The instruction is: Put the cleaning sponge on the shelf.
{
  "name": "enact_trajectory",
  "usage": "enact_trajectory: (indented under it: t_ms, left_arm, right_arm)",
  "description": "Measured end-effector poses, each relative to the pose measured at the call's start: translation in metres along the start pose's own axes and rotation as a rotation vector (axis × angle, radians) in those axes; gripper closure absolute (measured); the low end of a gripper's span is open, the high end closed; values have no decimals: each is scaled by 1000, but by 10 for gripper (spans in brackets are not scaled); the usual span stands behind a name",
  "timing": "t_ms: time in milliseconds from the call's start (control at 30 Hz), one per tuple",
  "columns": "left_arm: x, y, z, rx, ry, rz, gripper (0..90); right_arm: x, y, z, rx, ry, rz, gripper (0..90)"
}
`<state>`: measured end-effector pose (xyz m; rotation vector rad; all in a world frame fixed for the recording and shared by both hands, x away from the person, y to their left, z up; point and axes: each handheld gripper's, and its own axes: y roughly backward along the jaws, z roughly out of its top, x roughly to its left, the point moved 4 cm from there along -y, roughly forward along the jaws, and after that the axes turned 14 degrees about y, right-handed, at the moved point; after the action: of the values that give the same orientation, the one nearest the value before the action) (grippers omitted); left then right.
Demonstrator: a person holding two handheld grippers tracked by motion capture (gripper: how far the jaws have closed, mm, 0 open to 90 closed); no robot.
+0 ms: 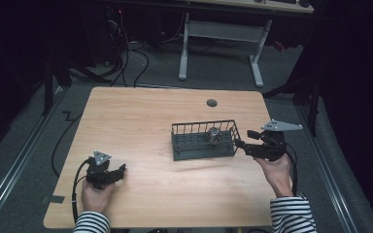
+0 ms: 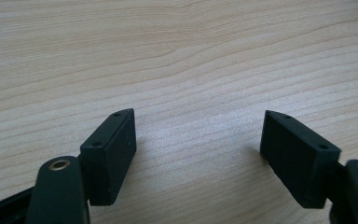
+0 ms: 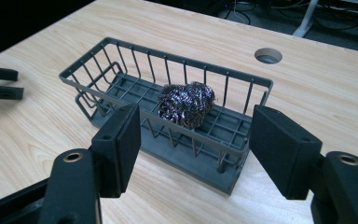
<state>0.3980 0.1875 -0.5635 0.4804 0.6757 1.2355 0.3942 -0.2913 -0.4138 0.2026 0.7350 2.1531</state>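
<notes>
The dark grey wire basket (image 3: 168, 112) stands on the pale wooden counter (image 1: 141, 116), right of centre, with the shiny metal scouring ball (image 3: 187, 104) lying inside it. The right gripper (image 1: 240, 144) hangs just off the basket's near end, jaws apart and empty. If it pushes in, a jaw could catch the rim and shove the light basket along. The left gripper (image 2: 198, 140) rests open and empty on bare counter, well apart. A round cable hole (image 1: 211, 102) lies beyond the basket, out of the way.

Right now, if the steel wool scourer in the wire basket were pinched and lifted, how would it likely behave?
The steel wool scourer looks like loosely tangled wire, so it would probably squash and weigh little. Its rough strands likely resist slipping but might snag the wire basket. Its rounded shape could roll slightly if nudged.
</notes>
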Motion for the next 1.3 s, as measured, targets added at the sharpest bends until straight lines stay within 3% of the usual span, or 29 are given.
enact_trajectory:
  t_ms: [333, 567, 1300]
  left_arm:
    - [0, 0, 0, 0, 0, 0, 274]
    - [0, 0, 0, 0, -2, 1, 274]
    - [0, 0, 0, -1, 0, -2, 277]
  right_arm:
    - [8, 12, -21, -26, -11, 11, 353]
    - [8, 16, -37, -45, -49, 1, 365]
    - [15, -4, -91, 18, -131, -7, 387]
